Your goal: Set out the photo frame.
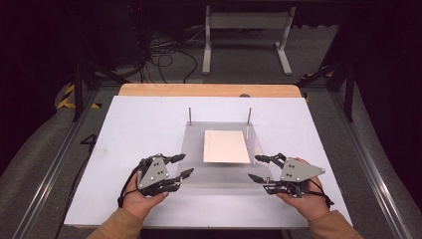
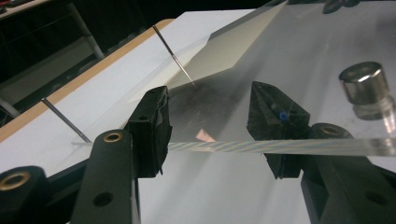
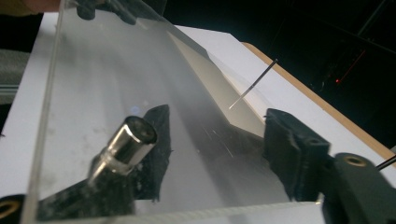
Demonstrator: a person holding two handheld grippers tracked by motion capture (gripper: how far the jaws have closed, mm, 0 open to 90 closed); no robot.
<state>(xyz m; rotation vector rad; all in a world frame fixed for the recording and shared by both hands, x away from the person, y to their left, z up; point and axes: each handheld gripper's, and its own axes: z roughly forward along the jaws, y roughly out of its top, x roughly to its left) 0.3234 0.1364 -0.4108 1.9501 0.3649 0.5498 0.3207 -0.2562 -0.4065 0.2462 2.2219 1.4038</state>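
- As the left tool stands at the near-left edge of the clear acrylic plate, its jaws are spread, one on each side of the plate's edge; in the left gripper view the edge runs across between the two black pads, and neither is pressed to it.
- The right tool mirrors it at the near-right edge, jaws also parted, with a short metal stud standing on the plate just beside one pad.
- The plate sits in the middle of the white surface, raised a little, with a pale sheet lying under or on it near the centre; which, I cannot tell.
- Two thin metal pins stand upright at the plate's far edge, well apart.
- Judged from this, the step in hand is taking hold of the plate at both near corners.
- To do it well: push both tools a little further on so the pads cover flat acrylic, not just the rim.
- Close both together and evenly, since a one-sided pinch could slew the plate against the pins.
- Keep the right pads off the stud.
- Lift level; acrylic is slick and may slip if tilted.
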